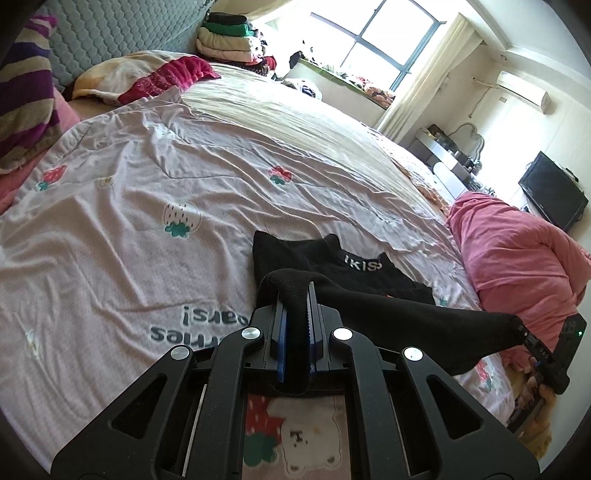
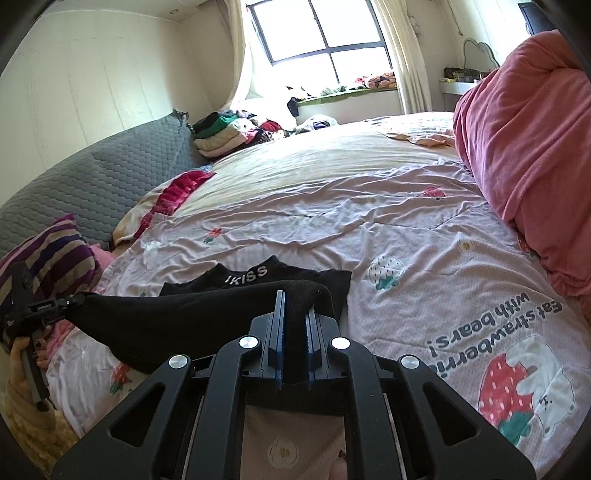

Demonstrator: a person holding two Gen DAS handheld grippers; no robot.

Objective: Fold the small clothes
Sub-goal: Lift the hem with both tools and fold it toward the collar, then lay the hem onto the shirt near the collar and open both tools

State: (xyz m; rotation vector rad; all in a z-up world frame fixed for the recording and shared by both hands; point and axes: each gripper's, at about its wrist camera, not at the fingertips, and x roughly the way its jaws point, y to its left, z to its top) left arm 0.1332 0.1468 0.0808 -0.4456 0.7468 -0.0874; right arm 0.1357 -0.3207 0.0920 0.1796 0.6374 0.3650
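Now both tongs, left [image 1: 296, 295] and right [image 2: 295, 302], clench the black garment [image 1: 388, 317]. Its lifted edge stretches between them, collar lying ahead on the bed [image 1: 147, 206].

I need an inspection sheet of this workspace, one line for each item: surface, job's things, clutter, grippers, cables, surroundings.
Surface: bed sheet, wrinkled, strawberry print.
Job's things: black garment, far part flat on the sheet, near edge lifted.
Clutter: pink duvet; striped pillow; clothes pile.
Grippers: left gripper and right gripper each shut on the garment's lifted edge.
Cables: nothing seen.
Surroundings: window, grey headboard, television.
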